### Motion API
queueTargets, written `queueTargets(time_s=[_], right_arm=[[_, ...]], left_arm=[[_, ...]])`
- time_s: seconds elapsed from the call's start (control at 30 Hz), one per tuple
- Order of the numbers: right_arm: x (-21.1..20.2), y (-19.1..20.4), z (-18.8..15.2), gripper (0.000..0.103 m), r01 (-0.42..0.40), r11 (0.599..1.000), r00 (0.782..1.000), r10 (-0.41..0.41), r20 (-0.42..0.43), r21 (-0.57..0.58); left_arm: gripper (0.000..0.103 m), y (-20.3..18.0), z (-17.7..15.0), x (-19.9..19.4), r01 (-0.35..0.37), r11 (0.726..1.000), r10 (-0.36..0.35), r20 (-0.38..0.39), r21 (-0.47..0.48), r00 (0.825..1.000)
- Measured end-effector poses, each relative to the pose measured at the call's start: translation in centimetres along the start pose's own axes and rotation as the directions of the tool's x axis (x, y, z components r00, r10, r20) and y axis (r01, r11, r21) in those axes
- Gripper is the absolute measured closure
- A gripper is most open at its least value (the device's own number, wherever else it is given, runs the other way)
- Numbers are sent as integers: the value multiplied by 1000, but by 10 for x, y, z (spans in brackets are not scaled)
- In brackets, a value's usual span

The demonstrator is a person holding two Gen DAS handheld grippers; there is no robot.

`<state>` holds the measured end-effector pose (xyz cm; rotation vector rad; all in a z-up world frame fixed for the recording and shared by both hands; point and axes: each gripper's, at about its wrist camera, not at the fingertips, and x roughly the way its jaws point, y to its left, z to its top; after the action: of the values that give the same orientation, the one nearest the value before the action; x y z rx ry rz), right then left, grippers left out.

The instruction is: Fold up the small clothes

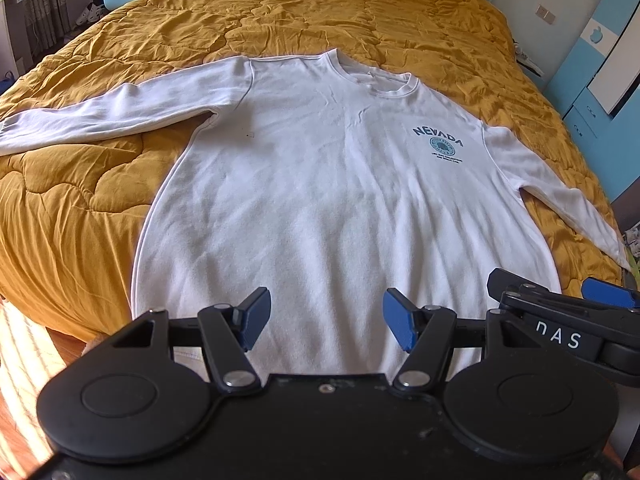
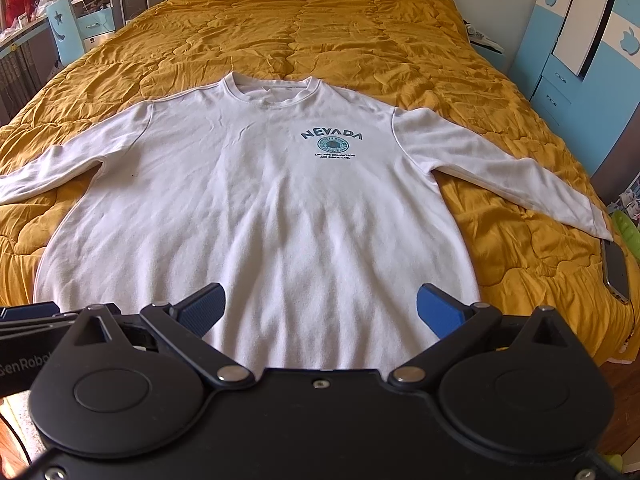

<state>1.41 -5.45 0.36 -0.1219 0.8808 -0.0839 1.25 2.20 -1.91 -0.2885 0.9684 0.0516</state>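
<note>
Item: white long-sleeved sweatshirt (image 2: 256, 216), "NEVADA" print (image 2: 331, 142) on the chest. Location: face up on a bed under a mustard quilt (image 2: 320, 20), hem at the near edge, collar (image 2: 274, 90) away, both sleeves spread outward. Laid flat and open, it looks ready for a first fold; none appears made yet.

Left claw (image 1: 326, 320): blue pads (image 1: 256, 314) apart, holding nothing, poised over the hem toward its left half. The right tool's body shows at this view's right edge.

Right claw (image 2: 320, 312): jaws wide apart, empty, over the hem's right half. The two stand side by side, likely so each can take one part of the garment.

Other: a phone (image 2: 616, 272) lies on the quilt near the right sleeve cuff (image 2: 596, 224), close enough to be brushed when that sleeve is swung in. Blue cabinet (image 2: 568, 60) stands beyond the bed's right side.
</note>
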Motion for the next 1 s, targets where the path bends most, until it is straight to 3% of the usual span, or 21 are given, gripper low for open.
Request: queueTargets(time_s=[0.2,0.3,0.37,0.5,0.53,0.6,0.67,0.7,0.8,0.87,0.93,1.0], right_arm=[[-2,11,17,0,0,1000,997,3,82,-30],[-8,14,30,0,-48,998,988,52,145,-35],[-13,17,38,0,-141,987,964,153,219,-71],[1,31,44,0,-294,951,942,305,144,-94],[3,34,44,0,-332,940,929,341,142,-81],[5,42,43,0,-395,917,905,400,145,-62],[11,53,46,0,-362,930,922,367,125,-61],[14,59,48,0,-342,937,930,348,118,-68],[20,70,54,0,-319,945,935,327,137,-77],[19,82,59,0,-314,944,928,328,177,-102],[18,95,64,0,-338,930,908,363,208,-148],[17,107,68,0,-354,921,889,385,248,-161]], left_arm=[[37,18,8,-8,26,1000,-27,115,8,993],[37,49,14,-26,144,988,-126,252,-55,960],[37,77,18,-34,199,973,-150,339,-113,929],[37,149,27,-34,247,926,-115,410,-286,905],[37,172,27,-32,281,898,-116,433,-340,894],[37,228,20,-31,389,807,-125,515,-445,848],[37,272,14,-31,427,734,-63,572,-528,818],[38,292,13,-32,415,709,-18,573,-571,819],[38,339,13,-32,397,666,71,584,-631,809],[38,367,9,-30,435,635,106,630,-638,769],[38,395,7,-25,493,553,137,657,-672,742],[39,417,7,-21,512,494,182,660,-703,729]])
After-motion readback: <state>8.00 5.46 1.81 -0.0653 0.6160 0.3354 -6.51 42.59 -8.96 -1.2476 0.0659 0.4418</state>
